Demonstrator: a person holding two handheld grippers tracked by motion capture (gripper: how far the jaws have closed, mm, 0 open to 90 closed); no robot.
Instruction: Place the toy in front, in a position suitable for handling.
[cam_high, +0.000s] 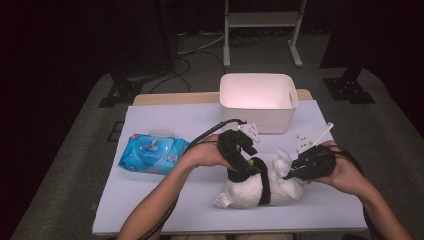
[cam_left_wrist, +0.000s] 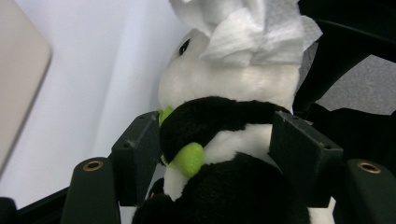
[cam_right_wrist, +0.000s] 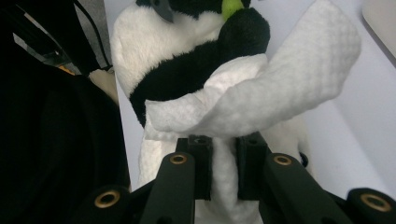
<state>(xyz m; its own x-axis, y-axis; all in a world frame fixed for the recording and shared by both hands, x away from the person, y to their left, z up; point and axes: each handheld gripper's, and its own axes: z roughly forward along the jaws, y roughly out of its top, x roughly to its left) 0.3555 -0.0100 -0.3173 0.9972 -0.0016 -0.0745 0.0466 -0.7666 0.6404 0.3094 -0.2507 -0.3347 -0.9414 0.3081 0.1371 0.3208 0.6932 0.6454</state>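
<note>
The high view looks forward and down over the whole table (cam_high: 150, 210). Each gripper view sits very close, looking along its own jaws from opposite sides. All three share the plush panda (cam_high: 260, 187) (cam_left_wrist: 224, 140) (cam_right_wrist: 187, 70) and the wet wipe (cam_high: 282, 160) (cam_left_wrist: 252, 32) (cam_right_wrist: 261, 102).

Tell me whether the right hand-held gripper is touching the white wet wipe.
Touching. The right gripper view shows the right hand-held gripper with its black jaws pinching a fold of the white wet wipe draped against the black-and-white plush panda.
</note>
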